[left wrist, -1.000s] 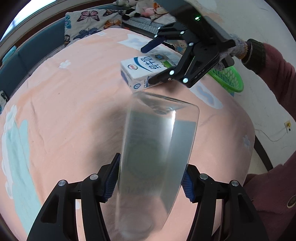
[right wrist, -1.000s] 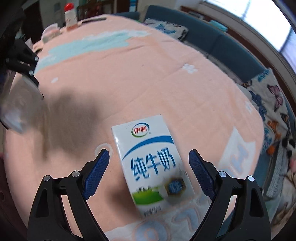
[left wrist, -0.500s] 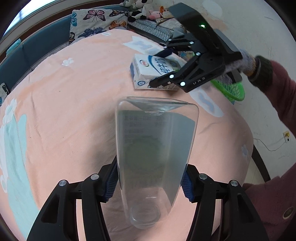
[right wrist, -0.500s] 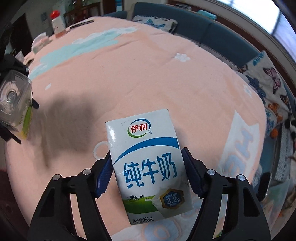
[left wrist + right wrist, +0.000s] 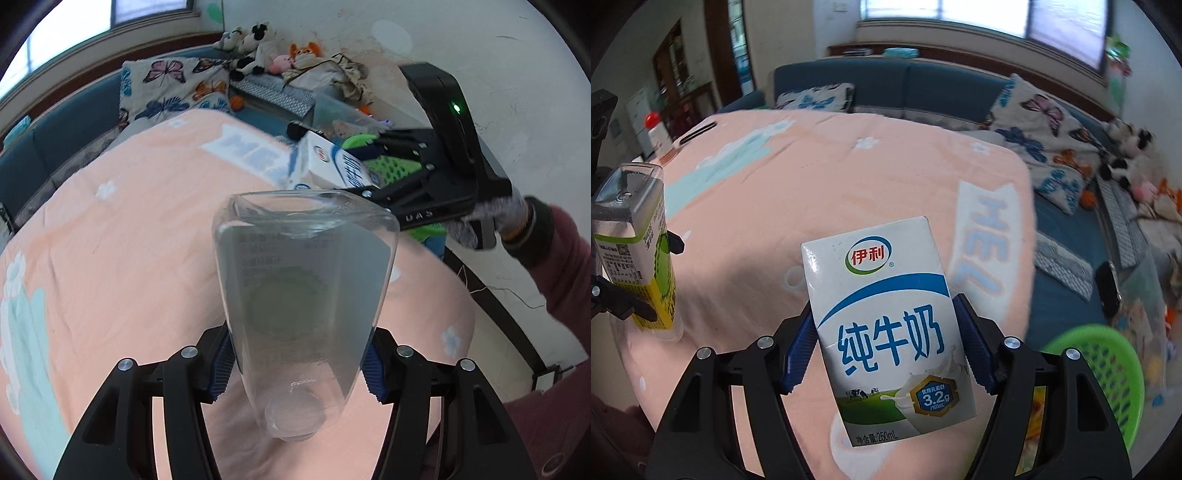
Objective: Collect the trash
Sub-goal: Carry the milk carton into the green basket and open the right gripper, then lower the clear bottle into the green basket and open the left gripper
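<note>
A table under a peach cloth (image 5: 849, 177) fills the middle of both views, and the relation that matters lies off its right-hand edge: the green mesh basket (image 5: 1108, 354) sits below and beyond that edge, low at the right of the right wrist view, and behind the other gripper in the left wrist view, where only slivers of green show. The right gripper (image 5: 886, 347) is the nearer of the two to it and has its blue pads pressed on both sides of the milk carton (image 5: 890, 325), which is held clear of the cloth with its long axis running out along the fingers. The left gripper (image 5: 299, 362) clamps a clear plastic bottle (image 5: 306, 295) at its narrow neck end, cap toward the camera and base pointing away, also off the cloth. I judge the carton should go first, with a short swing right and down past the table edge; the room over the basket looks open. The bottle hand then has to cross more of the table.
</note>
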### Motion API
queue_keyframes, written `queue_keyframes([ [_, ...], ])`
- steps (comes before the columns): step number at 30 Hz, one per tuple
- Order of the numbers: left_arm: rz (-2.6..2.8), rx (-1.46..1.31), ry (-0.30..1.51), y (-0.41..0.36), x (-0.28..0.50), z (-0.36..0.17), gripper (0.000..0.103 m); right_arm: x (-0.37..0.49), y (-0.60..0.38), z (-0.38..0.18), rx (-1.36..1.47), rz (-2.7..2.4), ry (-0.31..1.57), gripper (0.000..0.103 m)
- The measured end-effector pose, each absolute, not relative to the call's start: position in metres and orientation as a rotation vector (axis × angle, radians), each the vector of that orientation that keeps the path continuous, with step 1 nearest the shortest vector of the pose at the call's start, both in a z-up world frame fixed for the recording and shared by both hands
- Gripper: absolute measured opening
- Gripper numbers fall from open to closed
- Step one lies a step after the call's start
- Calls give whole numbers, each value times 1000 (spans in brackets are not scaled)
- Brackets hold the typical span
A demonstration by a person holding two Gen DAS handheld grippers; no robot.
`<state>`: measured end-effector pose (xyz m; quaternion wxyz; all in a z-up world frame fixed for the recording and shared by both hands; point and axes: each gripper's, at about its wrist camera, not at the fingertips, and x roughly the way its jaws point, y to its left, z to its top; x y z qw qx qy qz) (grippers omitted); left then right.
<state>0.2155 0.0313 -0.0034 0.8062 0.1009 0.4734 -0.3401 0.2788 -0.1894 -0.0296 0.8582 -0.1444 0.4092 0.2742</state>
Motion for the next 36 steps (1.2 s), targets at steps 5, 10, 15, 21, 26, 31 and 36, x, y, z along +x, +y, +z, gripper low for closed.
queue_keyframes([
  [5,-765,217,971,0,220,11,56,270,-242,-24,-222,446,870,70],
  [10,-800,224,943,-32,222,21,56,261,-297,-23,-164,309,869,70],
  [15,-832,238,911,-69,224,30,56,254,-355,-28,-97,166,869,70],
  [21,-855,263,871,-109,229,40,56,247,-406,-48,-31,46,890,71],
  [26,-874,245,868,-141,241,45,56,246,-431,-60,26,-5,897,71],
  [31,-891,242,853,-167,242,49,56,241,-445,-62,54,-26,883,78],
  [36,-897,238,843,-193,248,49,56,232,-447,-55,57,-22,863,78],
])
